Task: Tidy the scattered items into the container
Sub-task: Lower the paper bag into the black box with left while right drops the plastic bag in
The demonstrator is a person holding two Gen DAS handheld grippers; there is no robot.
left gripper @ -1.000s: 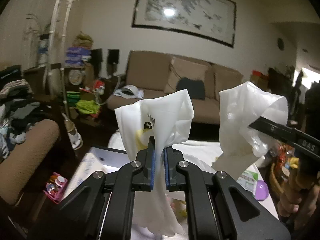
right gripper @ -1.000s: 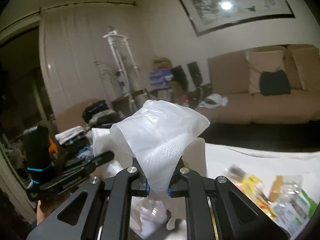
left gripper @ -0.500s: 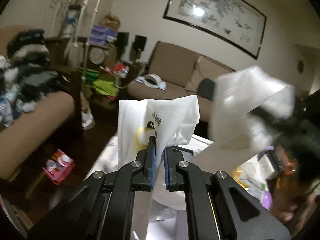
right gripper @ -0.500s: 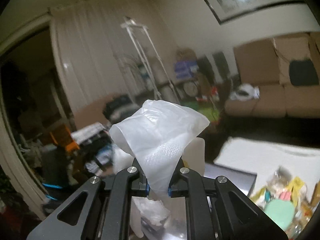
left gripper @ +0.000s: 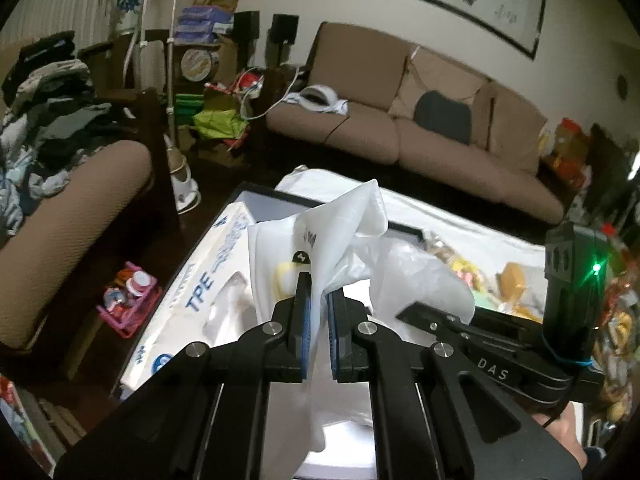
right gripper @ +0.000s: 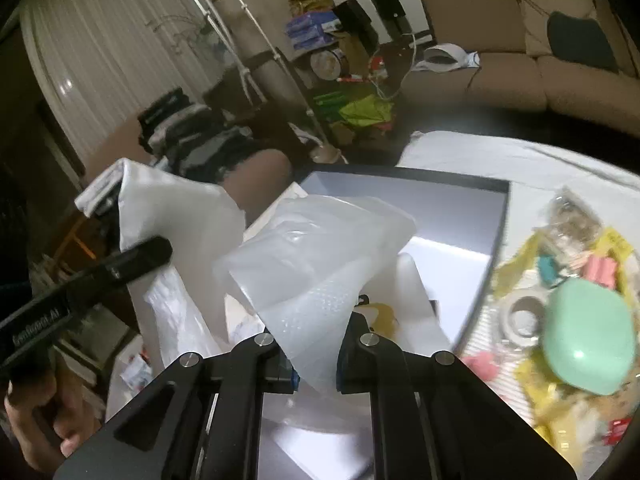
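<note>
Plastic bag (left gripper: pixel 344 220) hangs over the open container (right gripper: pixel 460 200), its rim pinched shut in both our left gripper (left gripper: pixel 316 312) and right gripper (right gripper: pixel 316 344), we judge so it drops inside, scattered items (right gripper: pixel 572 304) just beside the container.

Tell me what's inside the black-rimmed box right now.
Inside the box: a TPE-labelled white carton along its left side and bare pale floor. The held plastic bag hides the middle, so anything beneath it is unseen.
</note>
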